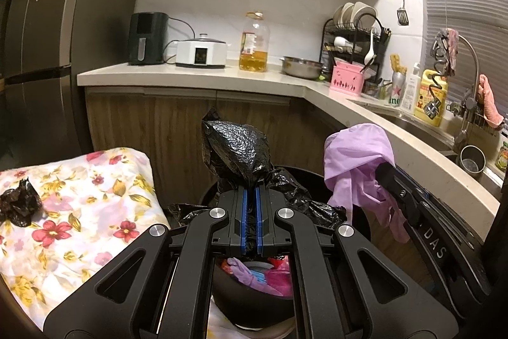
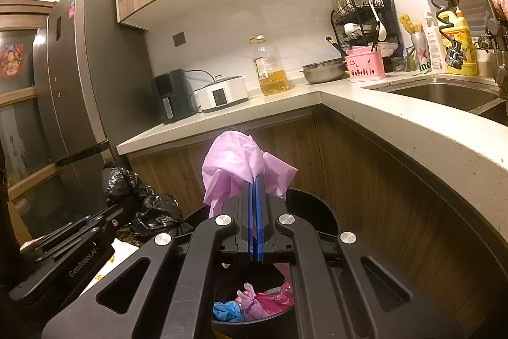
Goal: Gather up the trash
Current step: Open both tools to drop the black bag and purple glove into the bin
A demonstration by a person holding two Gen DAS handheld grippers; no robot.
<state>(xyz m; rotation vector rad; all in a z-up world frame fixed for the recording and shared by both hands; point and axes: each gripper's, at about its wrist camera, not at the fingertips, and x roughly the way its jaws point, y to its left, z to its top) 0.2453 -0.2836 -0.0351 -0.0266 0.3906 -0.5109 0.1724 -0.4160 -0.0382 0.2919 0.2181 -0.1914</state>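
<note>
Both tongs are over a round black trash bin (image 2: 320, 212) that stands on the floor against the wooden lower cabinets, so the step in hand looks like the drop: two pieces of bag trash carried to the bin and not yet let go. The left gripper (image 1: 250, 196) has its blue pads drawn together with only a sliver between them, pinching a crumpled black plastic bag (image 1: 235, 148) that stands up at 12 o'clock from the fingertips; more black film spreads along the bin's rim just below it. The right gripper (image 2: 255, 186) is likewise clamped nearly closed, on a lilac plastic bag (image 2: 235, 161) that billows at 12 o'clock from its tips and trails down between the fingers; in the left wrist view this same bag hangs at 3 o'clock from the black one. Inside the bin, at 6 o'clock under each gripper, lie pink, purple and blue scraps (image 2: 254, 302). One more black wad (image 1: 19, 202) sits on the flowered cloth (image 1: 95, 212) at 9 o'clock from the left gripper, well apart from the bin, and probably remains to be collected. The next move likely calls for lowering each bag over the bin's mouth and spreading the jaws enough that the clinging film falls free, the black one clear of the rim
</note>
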